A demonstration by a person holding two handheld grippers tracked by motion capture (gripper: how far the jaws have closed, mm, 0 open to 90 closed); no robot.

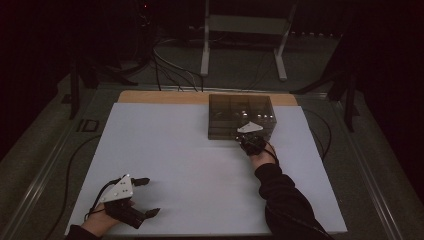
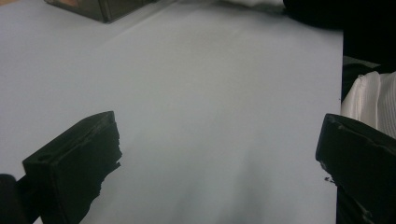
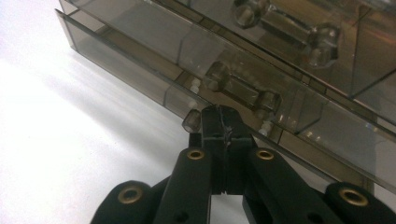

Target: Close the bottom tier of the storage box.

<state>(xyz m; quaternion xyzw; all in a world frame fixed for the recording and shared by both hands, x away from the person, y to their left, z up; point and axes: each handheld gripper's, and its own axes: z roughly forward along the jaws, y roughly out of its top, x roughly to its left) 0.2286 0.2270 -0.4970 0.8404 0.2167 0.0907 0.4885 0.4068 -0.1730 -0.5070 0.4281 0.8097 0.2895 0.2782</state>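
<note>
Your right hand-held gripper [image 3: 223, 122] stands at the front face of the smoked-plastic drawer box [image 1: 241, 117], which sits toward the far right of the white bench [image 1: 165, 150], close to its far edge. In the right gripper view the jaws are pressed together, with their tips at the lower drawer's handle [image 3: 243, 91], a clear bar between two round knobs. The tips appear to pinch the drawer's front edge or the handle's lower lip; the exact contact is hidden behind the jaws. The lower drawer [image 3: 140, 74] juts slightly forward of the one above it, so it is judged to be partly drawn out. A few small pale items lie inside near the front wall, too small to identify.

Your left hand-held gripper [image 1: 142, 196] rests on the near left of the bench, well apart from the box, its jaws spread wide with nothing between them.

The step in hand is judged to be working the lower drawer by its handle. The next move calls for a straight pull or push along the drawer's slide. Keep the grip level so that the light box does not skid or tip. Your idle left gripper could steady the box if it shifts.
</note>
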